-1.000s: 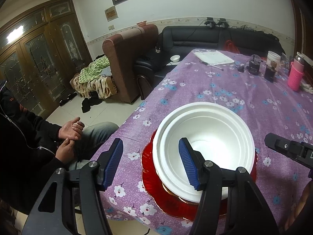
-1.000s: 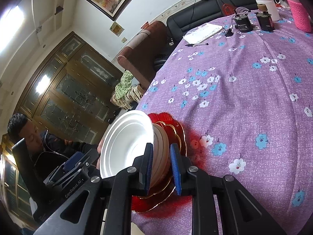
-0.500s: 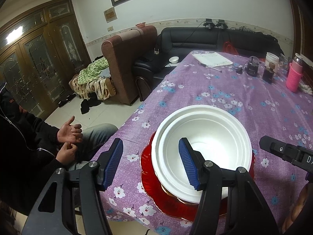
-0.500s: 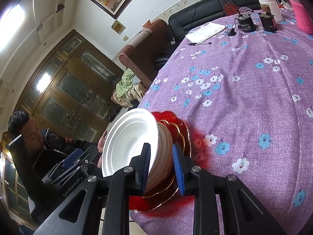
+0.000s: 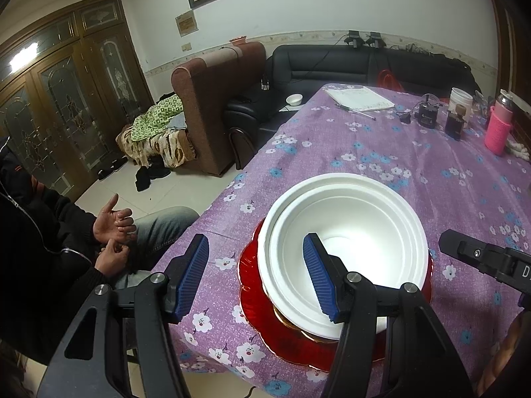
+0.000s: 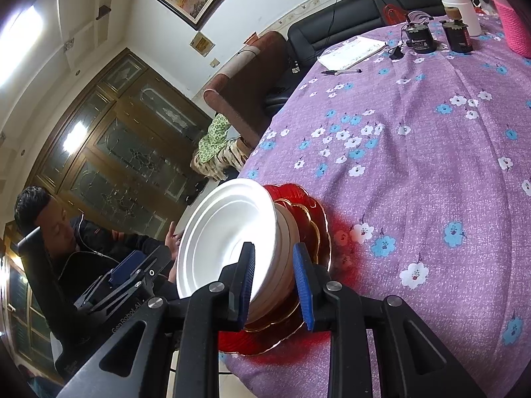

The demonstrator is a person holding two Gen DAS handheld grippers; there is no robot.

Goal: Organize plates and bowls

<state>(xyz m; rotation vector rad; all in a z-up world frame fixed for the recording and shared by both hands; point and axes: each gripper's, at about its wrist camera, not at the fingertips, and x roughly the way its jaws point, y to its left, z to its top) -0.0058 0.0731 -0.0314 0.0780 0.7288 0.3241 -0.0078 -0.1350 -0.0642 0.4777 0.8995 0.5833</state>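
Because the white bowls (image 6: 229, 242) look light, stiff and slick, the right tool (image 6: 272, 285), jaws just eased apart and straddling their rim, suits a rim hold, while the left tool (image 5: 255, 275) hangs half open, holding nothing.

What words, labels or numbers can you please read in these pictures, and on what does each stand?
"GenRobot.AI": on the black body of the left tongs, seen from the right wrist.
"D": a cut-off letter on the right tongs, at the picture's edge.
Too small or blurred to read: the notebook, the wall plaque, the black jar's label.
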